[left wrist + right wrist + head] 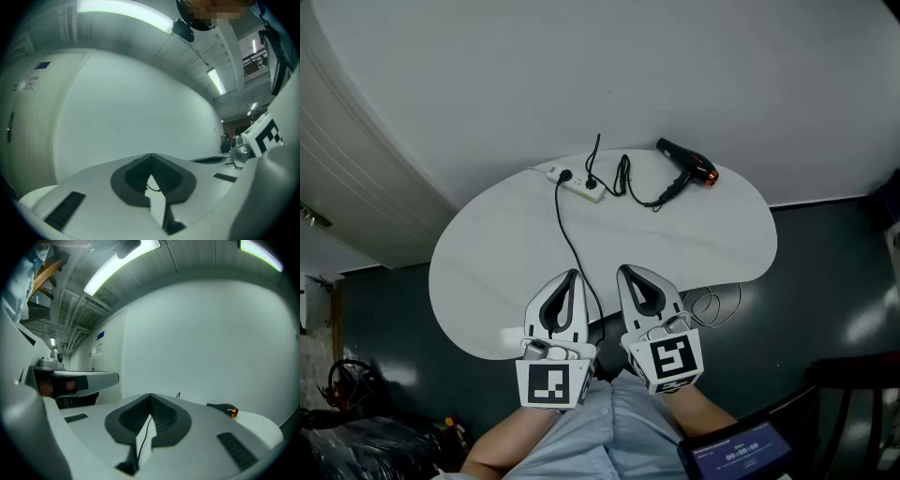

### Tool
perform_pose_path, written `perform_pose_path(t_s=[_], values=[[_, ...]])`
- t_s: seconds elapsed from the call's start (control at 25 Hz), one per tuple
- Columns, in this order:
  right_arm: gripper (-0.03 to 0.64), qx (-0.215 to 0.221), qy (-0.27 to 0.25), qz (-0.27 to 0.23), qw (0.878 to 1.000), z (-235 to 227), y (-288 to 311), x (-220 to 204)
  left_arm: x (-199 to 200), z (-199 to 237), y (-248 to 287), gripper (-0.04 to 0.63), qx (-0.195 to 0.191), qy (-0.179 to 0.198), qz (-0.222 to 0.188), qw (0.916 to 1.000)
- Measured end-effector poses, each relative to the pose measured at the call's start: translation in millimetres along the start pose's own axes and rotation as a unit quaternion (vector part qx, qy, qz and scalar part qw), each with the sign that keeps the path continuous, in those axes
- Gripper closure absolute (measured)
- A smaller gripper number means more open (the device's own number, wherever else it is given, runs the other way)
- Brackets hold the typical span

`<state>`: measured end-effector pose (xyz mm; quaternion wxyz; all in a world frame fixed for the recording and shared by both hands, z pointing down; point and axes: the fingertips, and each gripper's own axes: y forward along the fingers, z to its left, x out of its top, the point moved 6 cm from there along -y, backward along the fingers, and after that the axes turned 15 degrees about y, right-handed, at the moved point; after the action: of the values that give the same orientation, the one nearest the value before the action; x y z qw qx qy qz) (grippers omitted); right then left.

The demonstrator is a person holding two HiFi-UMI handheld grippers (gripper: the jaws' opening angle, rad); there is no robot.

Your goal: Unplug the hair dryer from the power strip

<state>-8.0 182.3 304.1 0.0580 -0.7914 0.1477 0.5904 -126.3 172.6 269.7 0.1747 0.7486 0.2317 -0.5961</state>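
A black hair dryer with an orange nozzle ring lies at the far right of the white table; its tip also shows in the right gripper view as the hair dryer. Its black cord loops left to a plug in the white power strip. A second black cable runs from the strip toward me. My left gripper and right gripper hover side by side over the table's near edge, far from the strip. Both are shut with nothing between the jaws.
The table stands against a plain white wall. Dark floor lies on both sides, with a coil of cable under the table's near right edge. A dark chair and a screen sit at the lower right.
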Motion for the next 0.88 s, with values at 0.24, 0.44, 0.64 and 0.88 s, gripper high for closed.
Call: perform_pose_path(t_s=[0.24,0.44,0.64,0.88], values=[[0.615,0.001,0.0,0.002,1.0,-9,-9,2,3,-10,2,0.597,0.002,0.012,0.004,0.9999],[0.615,0.018,0.002,-0.01,1.0,-19,-18,9,8,-21,5,0.597,0.017,0.007,0.007,0.9998],[0.614,0.046,-0.012,-0.039,0.998,-27,-20,20,11,-30,10,0.597,0.031,0.013,0.013,0.9994],[0.614,0.054,-0.005,-0.021,0.998,-35,-12,21,10,-27,14,0.597,0.037,0.058,0.01,0.9976]])
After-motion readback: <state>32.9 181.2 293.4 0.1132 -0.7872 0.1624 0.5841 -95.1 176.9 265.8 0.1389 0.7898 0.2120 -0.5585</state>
